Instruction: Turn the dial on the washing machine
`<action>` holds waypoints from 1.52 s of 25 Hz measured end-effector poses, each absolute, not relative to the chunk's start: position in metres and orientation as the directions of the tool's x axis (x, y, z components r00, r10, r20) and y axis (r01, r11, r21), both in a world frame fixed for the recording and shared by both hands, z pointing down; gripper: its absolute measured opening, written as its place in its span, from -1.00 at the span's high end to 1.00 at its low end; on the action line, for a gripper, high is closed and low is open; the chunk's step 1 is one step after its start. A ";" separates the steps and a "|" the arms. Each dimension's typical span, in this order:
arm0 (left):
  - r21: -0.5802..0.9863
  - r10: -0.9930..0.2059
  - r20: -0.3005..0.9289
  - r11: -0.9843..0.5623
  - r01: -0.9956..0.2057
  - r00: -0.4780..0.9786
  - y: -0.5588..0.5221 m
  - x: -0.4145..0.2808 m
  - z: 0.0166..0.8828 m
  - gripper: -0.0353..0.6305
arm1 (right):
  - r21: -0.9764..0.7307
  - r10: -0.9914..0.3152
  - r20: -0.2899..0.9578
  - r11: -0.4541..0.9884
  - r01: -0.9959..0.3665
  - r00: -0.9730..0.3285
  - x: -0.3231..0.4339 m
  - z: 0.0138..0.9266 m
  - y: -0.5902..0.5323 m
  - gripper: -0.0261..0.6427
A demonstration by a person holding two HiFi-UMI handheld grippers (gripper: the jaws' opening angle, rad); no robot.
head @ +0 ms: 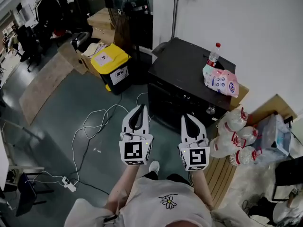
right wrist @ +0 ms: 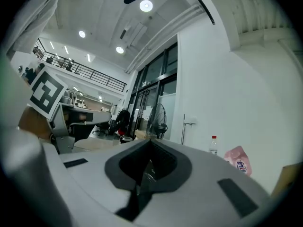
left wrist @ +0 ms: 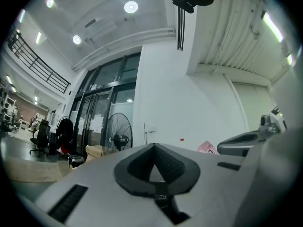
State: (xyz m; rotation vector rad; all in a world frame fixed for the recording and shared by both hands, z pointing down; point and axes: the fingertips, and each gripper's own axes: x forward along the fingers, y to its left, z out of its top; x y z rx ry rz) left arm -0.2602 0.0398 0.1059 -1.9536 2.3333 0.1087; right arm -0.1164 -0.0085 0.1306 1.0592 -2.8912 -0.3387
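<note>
L gripper (head: 140,109), R gripper (head: 186,117) — both jaws shut, empty; washer dial (head: 210,109) near, to R gripper's right, apart.

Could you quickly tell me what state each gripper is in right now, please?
Left gripper: closed, holding nothing.
Right gripper: closed, holding nothing.

Right gripper (right wrist: 150,143) jaws together, empty; bottle (right wrist: 213,145) (red cap) beside pink pouch (right wrist: 238,160).
</note>
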 end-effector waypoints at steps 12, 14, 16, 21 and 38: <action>0.036 -0.980 -0.085 0.178 -0.983 -0.181 0.010 -0.293 0.125 0.89 | 0.241 -0.653 -0.012 0.733 -0.636 -0.757 -0.150 0.134 -0.054 0.91; 0.033 -0.978 -0.087 0.188 -0.982 -0.190 0.012 -0.292 0.125 0.89 | 0.243 -0.644 -0.023 0.739 -0.629 -0.765 -0.152 0.132 -0.054 0.91; 0.030 -0.976 -0.088 0.199 -0.980 -0.201 0.013 -0.291 0.124 0.90 | 0.244 -0.636 -0.027 0.744 -0.622 -0.771 -0.151 0.130 -0.053 0.91; 0.028 -0.973 -0.097 0.206 -0.978 -0.207 0.005 -0.286 0.119 0.89 | 0.253 -0.628 -0.042 0.746 -0.617 -0.777 -0.146 0.125 -0.059 0.91; 0.012 -0.978 -0.111 0.178 -0.984 -0.178 -0.112 -0.285 0.263 0.89 | 0.200 -0.670 -0.075 0.715 -0.670 -0.738 -0.157 0.256 -0.161 0.91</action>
